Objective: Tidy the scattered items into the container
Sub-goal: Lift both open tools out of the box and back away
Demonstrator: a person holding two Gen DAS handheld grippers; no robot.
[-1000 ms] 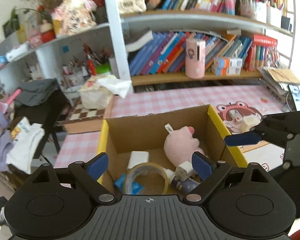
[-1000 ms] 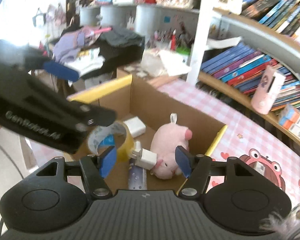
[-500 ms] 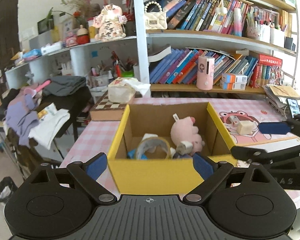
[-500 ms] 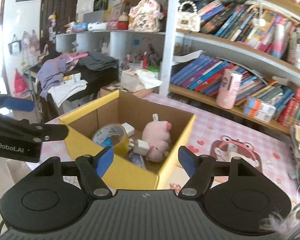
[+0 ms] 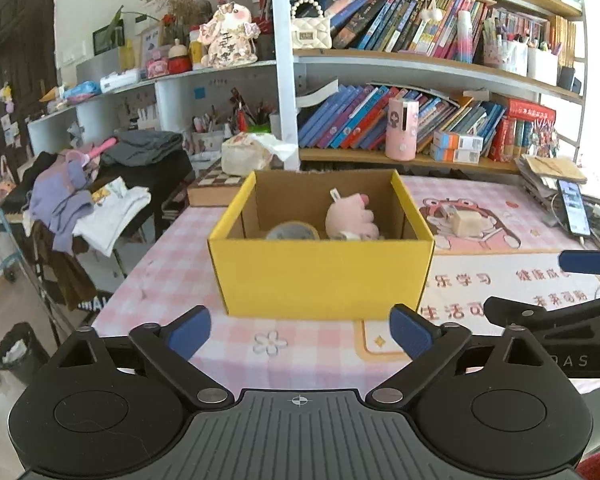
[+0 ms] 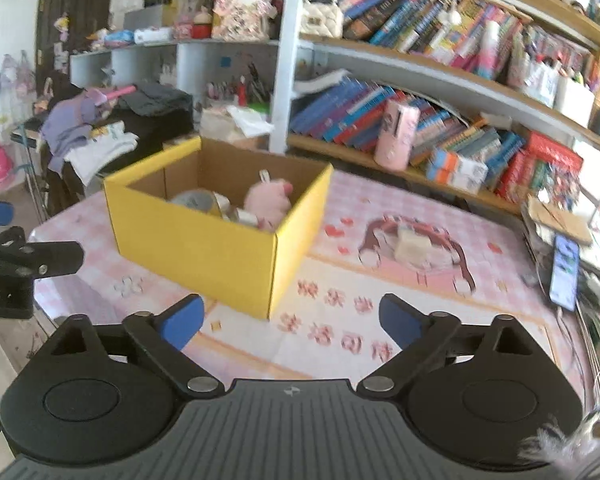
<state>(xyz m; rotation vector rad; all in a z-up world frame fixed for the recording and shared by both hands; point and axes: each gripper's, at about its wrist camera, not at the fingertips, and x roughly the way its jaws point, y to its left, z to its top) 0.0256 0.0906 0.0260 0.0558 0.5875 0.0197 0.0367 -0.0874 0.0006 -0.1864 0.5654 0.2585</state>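
A yellow cardboard box (image 5: 320, 276) (image 6: 196, 248) stands on the pink checked table. Inside it lie a pink plush toy (image 5: 350, 218) (image 6: 267, 202), a roll of tape (image 5: 292, 232) (image 6: 194, 200) and a white charger (image 6: 246, 216). A cream block (image 5: 464, 222) (image 6: 412, 246) rests on the cartoon mat to the right of the box. My left gripper (image 5: 300, 330) is in front of the box, its jaws opening with nothing between them. My right gripper (image 6: 290, 322) is near the box's front right corner, jaws opening and empty. Each gripper shows at the edge of the other's view.
Bookshelves (image 5: 420, 120) with books and a pink cylinder (image 5: 402, 128) line the back of the table. A phone (image 5: 574, 208) and papers lie at the far right. A rack of clothes (image 5: 84, 204) stands left of the table, with a bin (image 5: 18, 352) on the floor.
Both grippers have pulled back from over the box to in front of it. The right jaws have spread wider; the white charger that was between them now lies in the box.
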